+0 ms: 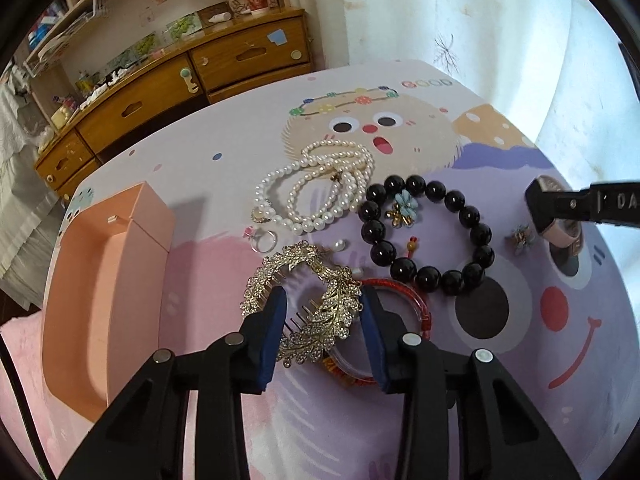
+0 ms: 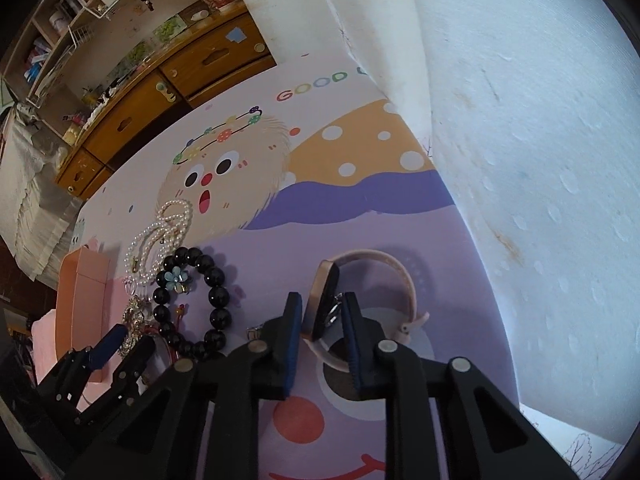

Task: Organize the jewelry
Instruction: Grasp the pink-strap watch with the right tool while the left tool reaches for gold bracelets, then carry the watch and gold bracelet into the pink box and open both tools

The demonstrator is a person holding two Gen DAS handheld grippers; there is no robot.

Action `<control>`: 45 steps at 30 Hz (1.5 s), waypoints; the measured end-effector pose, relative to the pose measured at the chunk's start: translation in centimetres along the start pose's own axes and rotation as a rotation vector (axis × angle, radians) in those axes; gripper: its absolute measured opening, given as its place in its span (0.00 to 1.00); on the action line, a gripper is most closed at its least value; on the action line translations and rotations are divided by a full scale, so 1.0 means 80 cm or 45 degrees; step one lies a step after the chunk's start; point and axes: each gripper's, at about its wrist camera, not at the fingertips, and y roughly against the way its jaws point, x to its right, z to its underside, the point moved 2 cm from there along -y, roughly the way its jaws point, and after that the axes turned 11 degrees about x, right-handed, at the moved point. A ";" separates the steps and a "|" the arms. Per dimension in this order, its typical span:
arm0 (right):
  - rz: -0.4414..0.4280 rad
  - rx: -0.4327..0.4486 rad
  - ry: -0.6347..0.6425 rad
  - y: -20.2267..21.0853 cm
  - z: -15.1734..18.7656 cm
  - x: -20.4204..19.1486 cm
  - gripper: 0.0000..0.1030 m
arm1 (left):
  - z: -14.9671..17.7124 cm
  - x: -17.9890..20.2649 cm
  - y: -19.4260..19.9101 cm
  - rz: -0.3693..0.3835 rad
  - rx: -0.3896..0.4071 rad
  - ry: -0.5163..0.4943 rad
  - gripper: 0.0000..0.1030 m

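My left claw (image 1: 322, 320) pinches the rhinestone hair comb (image 1: 308, 300) and my right claw (image 2: 320, 316) the pink watch (image 2: 326, 300); the comb's teeth may snag the red bangle (image 1: 404, 300) just right.

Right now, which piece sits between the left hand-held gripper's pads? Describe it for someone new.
On the cartoon table mat, right of the pink box, find the jewelry pile. At its near edge lies the gold rhinestone hair comb, leaf-shaped with thin teeth, unlike the round bead bracelets.

glossy black bead bracelet (image 1: 426, 232), sparkly metal hair comb (image 1: 316, 304)
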 end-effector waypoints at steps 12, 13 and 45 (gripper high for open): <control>0.002 0.095 0.066 0.026 -0.005 -0.018 0.08 | -0.012 -0.029 0.030 0.047 0.055 0.116 0.04; -0.002 0.104 0.069 0.029 -0.005 -0.020 0.08 | -0.012 -0.031 0.031 0.049 0.058 0.123 0.04; -0.281 0.467 0.437 0.123 0.046 -0.320 0.08 | -0.011 -0.276 0.159 0.144 0.255 0.329 0.04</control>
